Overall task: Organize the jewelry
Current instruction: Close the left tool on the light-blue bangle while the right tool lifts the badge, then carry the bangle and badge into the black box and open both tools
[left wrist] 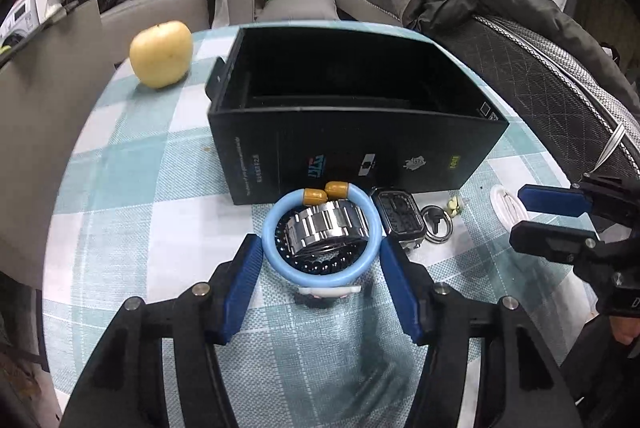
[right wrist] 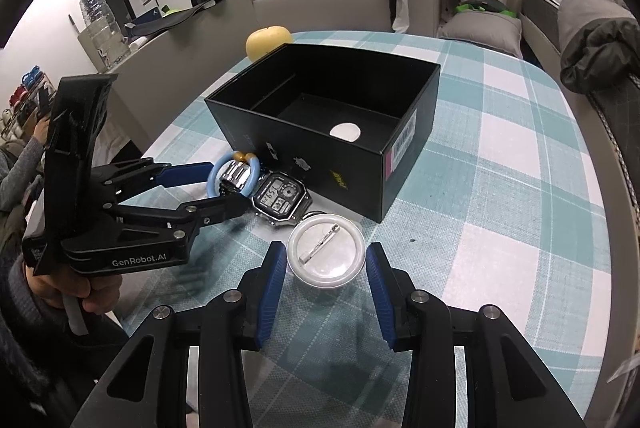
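Observation:
A light blue bangle [left wrist: 320,270] with two amber beads lies on the checked tablecloth, over a steel watch band [left wrist: 326,228] and a dark bead string. My left gripper [left wrist: 320,256] is open, its blue fingers on either side of the bangle. A digital watch face [right wrist: 278,197] lies beside it. A round white pin badge [right wrist: 326,256] lies back up between the open fingers of my right gripper [right wrist: 326,260]. An open black box [right wrist: 320,119] stands just behind, with a white disc [right wrist: 345,131] inside.
A yellow apple [left wrist: 162,53] sits at the table's far left, behind the box. A metal ring [left wrist: 438,228] and a small pale charm [left wrist: 454,205] lie by the watch. Sofas with clothes surround the table [right wrist: 500,167].

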Available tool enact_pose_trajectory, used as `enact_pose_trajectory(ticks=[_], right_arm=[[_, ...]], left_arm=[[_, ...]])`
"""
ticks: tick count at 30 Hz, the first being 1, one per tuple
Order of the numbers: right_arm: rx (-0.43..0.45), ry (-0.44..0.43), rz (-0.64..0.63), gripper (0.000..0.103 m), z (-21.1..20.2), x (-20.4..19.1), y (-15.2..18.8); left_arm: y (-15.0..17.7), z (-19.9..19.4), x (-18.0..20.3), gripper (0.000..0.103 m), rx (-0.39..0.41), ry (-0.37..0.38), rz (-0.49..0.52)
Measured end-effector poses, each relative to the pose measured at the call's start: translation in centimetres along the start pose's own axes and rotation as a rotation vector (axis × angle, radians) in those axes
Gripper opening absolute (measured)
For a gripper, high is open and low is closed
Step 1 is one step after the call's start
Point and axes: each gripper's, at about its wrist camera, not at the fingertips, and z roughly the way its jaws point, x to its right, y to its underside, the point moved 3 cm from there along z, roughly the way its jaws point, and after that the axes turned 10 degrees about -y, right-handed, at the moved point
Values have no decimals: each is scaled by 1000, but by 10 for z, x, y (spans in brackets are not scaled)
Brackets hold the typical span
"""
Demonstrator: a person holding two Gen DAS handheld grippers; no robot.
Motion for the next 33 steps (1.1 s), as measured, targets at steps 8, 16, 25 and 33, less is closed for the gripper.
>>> enact_pose_trajectory(ticks=[8,16,25,33], right_arm=[[33,2,9,40,-7,1,-5],[129,-7,8,40,-24,-2,-14],[210,-12,-18,40,-43,-10,-30],[244,-55,-26,40,-63,-15,-65]], left_arm=[[4,-23,1,55,63,-11,15],[-6,-39,-7,55,134,-21,-14],[-18,-50,-16,55,183,-28,-62],[-38,-68,-23,55,245,-38,-82]])
